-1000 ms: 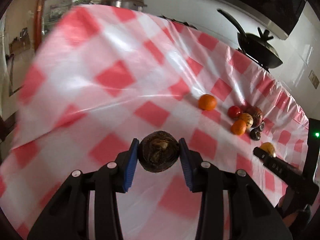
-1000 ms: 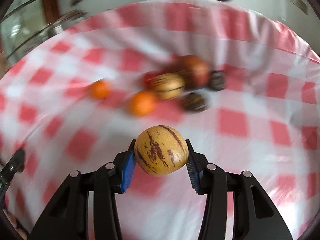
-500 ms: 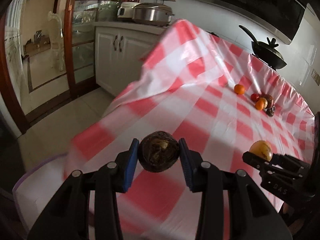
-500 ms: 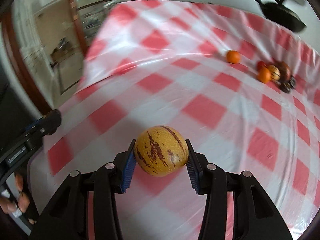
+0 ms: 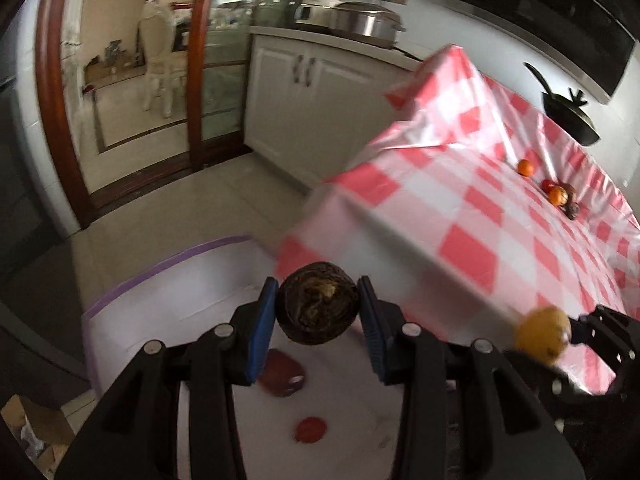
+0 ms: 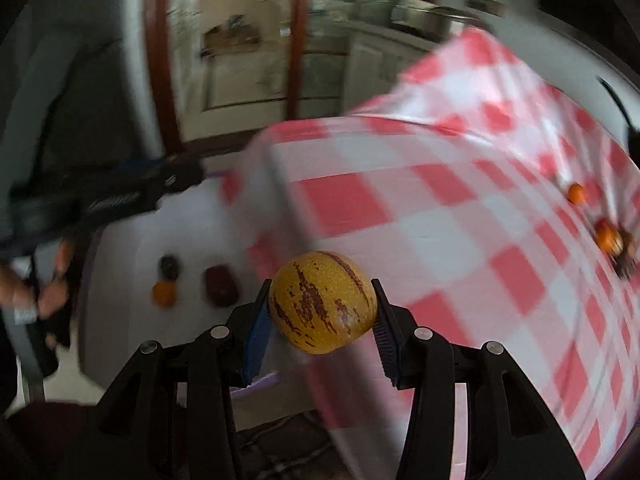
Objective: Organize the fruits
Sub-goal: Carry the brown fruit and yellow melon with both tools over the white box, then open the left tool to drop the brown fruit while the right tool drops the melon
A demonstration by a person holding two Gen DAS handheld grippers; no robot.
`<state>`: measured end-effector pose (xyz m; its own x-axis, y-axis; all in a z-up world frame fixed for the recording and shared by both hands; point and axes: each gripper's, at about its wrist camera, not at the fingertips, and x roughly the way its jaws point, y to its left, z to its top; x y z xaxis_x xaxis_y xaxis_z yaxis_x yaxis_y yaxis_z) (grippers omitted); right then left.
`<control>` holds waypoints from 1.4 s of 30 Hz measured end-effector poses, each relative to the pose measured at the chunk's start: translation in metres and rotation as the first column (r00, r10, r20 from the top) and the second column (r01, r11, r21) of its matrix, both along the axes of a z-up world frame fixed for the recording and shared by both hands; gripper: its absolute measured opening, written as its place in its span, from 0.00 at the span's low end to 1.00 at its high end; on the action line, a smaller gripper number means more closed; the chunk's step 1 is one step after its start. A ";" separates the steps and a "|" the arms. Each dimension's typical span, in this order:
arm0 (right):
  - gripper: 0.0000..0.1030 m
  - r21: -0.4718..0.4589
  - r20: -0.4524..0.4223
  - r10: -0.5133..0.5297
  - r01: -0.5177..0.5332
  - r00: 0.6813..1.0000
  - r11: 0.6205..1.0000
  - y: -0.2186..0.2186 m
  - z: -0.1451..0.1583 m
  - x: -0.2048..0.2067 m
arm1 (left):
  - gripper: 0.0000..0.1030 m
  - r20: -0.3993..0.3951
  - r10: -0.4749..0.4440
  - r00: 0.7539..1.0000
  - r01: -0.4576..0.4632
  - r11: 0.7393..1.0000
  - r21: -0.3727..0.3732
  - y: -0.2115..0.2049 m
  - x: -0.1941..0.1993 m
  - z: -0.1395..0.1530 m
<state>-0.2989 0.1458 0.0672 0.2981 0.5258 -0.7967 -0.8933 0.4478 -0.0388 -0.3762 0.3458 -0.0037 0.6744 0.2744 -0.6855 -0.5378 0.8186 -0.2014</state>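
Note:
My left gripper is shut on a dark brown wrinkled fruit, held above a white bin with a purple rim beside the table. My right gripper is shut on a yellow melon with brown stripes, at the table's near-left corner. That melon also shows in the left wrist view. Inside the bin lie a dark red fruit and a small red fruit. The right wrist view shows the bin holding an orange and two dark fruits.
A red-and-white checked tablecloth covers the table. Several fruits lie at its far right. A black wok stands behind them. White cabinets and a glass door are at the back. A cardboard box sits on the floor.
Both grippers have swung away from the fruit pile to the table's left edge, each still holding its fruit. The white bin has come into view below them.

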 end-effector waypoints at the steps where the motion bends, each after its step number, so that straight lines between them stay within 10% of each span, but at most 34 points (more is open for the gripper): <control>1: 0.45 0.001 0.022 0.030 -0.030 0.999 1.000 0.004 0.000 -0.011 | 0.39 -0.004 0.010 1.000 -0.010 1.000 -0.004 0.004 -0.005 -0.002; 14: 0.45 -0.214 0.061 0.362 -0.342 0.930 0.915 0.037 -0.062 -0.106 | 0.39 -0.181 0.103 0.978 -0.122 0.988 -0.097 0.043 -0.040 -0.080; 32: 0.45 -0.261 -0.165 0.273 -0.309 0.948 0.915 0.053 -0.132 -0.078 | 0.40 -0.326 0.144 0.935 -0.199 0.969 -0.144 0.056 -0.035 -0.133; 42: 0.45 -0.207 -0.254 0.193 -0.248 0.948 0.946 0.059 -0.128 -0.059 | 0.75 -0.304 0.172 0.937 -0.225 0.963 -0.148 0.061 -0.036 -0.131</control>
